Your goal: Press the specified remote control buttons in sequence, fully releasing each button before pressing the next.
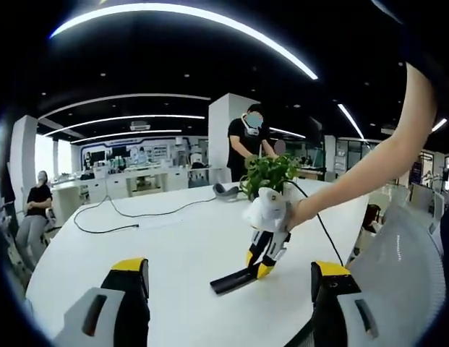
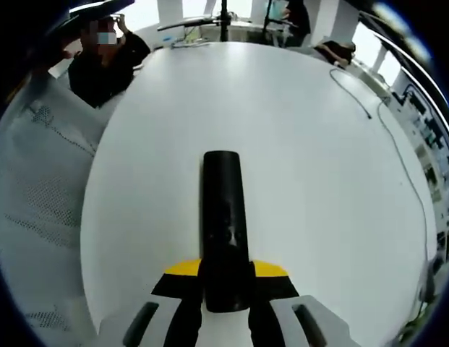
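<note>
Left gripper view showed my left gripper [image 1: 228, 289] with its jaws wide apart and empty, held back over the white table [image 1: 173, 238], I judged to keep the scene in sight; at about one o'clock from it my right gripper [image 1: 268, 249] clamped the black remote control [image 1: 235, 280] at its near end. Right gripper view had the remote [image 2: 223, 217] running toward twelve o'clock between closed jaws, steadied, I judged, for button presses not yet begun.
</note>
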